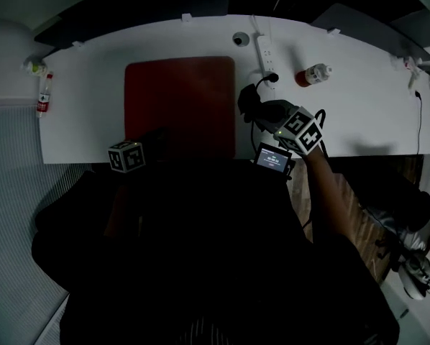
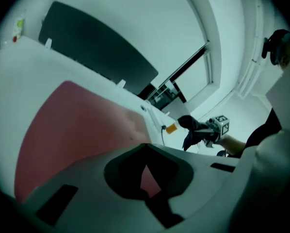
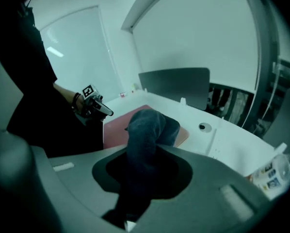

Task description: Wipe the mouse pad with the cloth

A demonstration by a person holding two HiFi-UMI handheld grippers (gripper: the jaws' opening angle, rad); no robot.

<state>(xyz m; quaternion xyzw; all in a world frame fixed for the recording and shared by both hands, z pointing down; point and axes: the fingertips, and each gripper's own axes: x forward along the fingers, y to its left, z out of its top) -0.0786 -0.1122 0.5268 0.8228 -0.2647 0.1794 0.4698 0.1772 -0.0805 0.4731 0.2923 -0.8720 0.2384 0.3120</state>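
Note:
A dark red mouse pad [image 1: 179,106] lies on the white desk [image 1: 359,113], seen as well in the left gripper view [image 2: 77,125]. My right gripper [image 1: 267,115] hangs just right of the pad, shut on a dark blue cloth [image 1: 252,105]. That cloth [image 3: 145,135] rises out of the right gripper [image 3: 144,171] and droops forward. At the desk's front edge, by the pad's near left corner, my left gripper [image 1: 152,144] is shut on nothing. Only a small sliver of pad shows between the jaws of the left gripper [image 2: 145,176].
A white power strip [image 1: 265,56] with a plugged-in cable lies just behind the right gripper. A small bottle [image 1: 313,74] lies on its side to its right. A round grommet [image 1: 240,39] sits at the back. Another bottle [image 1: 44,95] lies at the desk's far left.

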